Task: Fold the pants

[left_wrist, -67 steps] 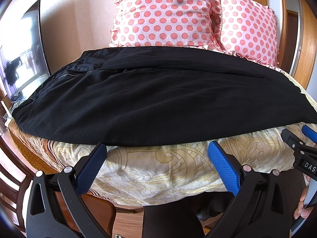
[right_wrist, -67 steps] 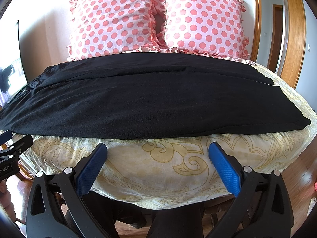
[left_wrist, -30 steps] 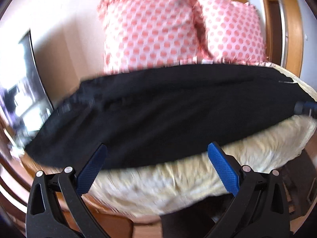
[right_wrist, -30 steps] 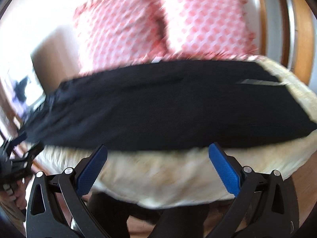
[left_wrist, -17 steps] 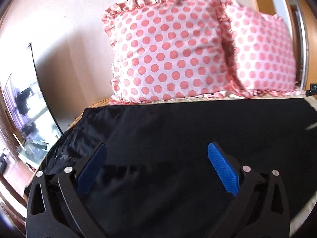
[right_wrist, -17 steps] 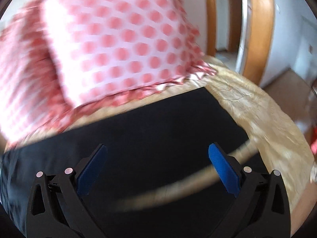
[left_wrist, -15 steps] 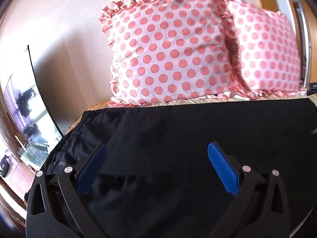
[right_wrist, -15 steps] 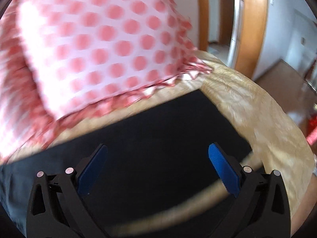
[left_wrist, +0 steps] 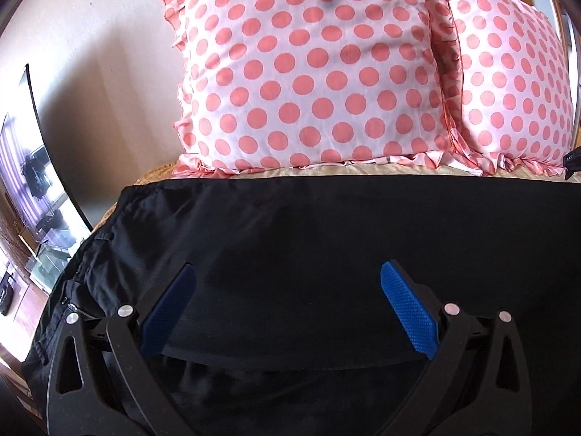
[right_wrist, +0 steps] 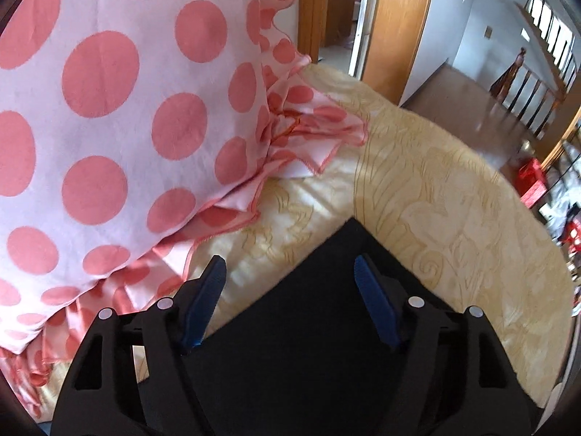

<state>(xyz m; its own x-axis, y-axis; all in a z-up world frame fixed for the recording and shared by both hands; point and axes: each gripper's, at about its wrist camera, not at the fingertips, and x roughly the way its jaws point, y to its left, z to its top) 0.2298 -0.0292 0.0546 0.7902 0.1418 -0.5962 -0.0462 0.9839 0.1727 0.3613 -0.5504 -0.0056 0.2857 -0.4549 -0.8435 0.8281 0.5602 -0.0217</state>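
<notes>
My right gripper (right_wrist: 288, 272) is closing around the pants' (right_wrist: 326, 327) far right hem corner to lift it for folding, while my left gripper (left_wrist: 285, 283) hangs wide and empty over the waist end.

A home bedroom. A bed with a cream and gold patterned bedspread (right_wrist: 454, 196) fills both views, and two pink polka-dot pillows (left_wrist: 308, 69) with frilled edges stand against the wall at twelve o'clock in the left wrist view. At nine o'clock there a dark flat screen (left_wrist: 32, 189) stands against the same wall. In the right wrist view a wooden door frame (right_wrist: 399, 25) at one o'clock opens onto a hallway with a shiny wooden floor (right_wrist: 472, 109), and a stair railing (right_wrist: 544, 47) rises at two o'clock
</notes>
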